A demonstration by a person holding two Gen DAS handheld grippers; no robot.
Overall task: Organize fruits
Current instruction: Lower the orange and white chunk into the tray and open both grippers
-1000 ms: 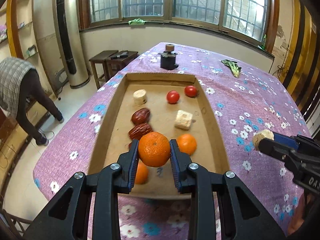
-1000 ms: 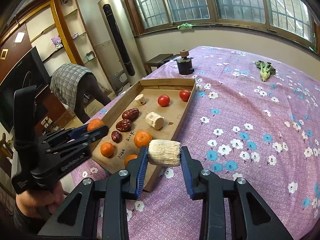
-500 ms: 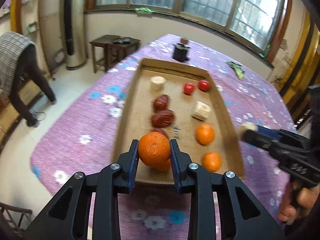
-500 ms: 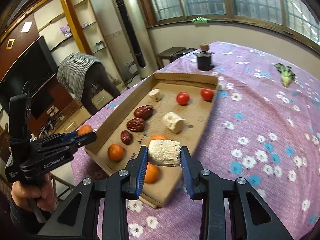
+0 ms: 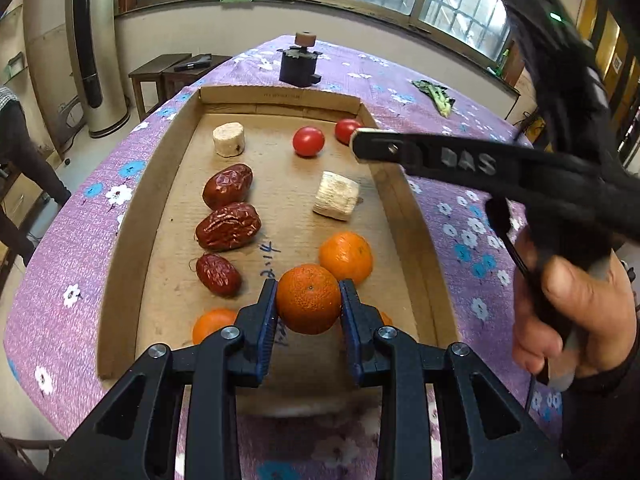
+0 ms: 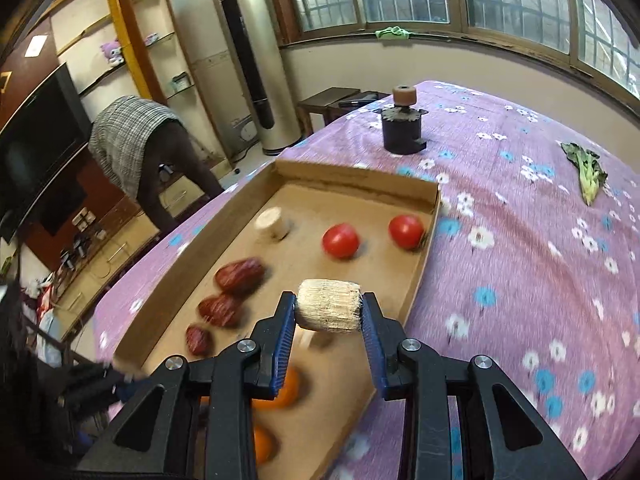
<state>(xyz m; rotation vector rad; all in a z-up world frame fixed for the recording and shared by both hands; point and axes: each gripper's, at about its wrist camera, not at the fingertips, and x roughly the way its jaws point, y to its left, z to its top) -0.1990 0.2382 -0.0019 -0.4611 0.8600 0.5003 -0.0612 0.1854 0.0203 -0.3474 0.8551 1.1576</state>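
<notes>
A shallow cardboard tray lies on the purple flowered tablecloth. It holds two tomatoes, three red dates, two pale chunks and oranges. My left gripper is shut on an orange above the tray's near end. My right gripper is shut on a pale cylindrical chunk above the tray's right side; it also shows in the left wrist view, over the tray's right wall.
A black holder with a brown knob stands beyond the tray. A green vegetable lies on the cloth at far right. A person bends over left of the table near a tall floor unit.
Both grippers have moved forward over the tray with their loads. The right gripper has swung in from the tray's right edge to above its right side. The right wrist view is blurred by motion.
</notes>
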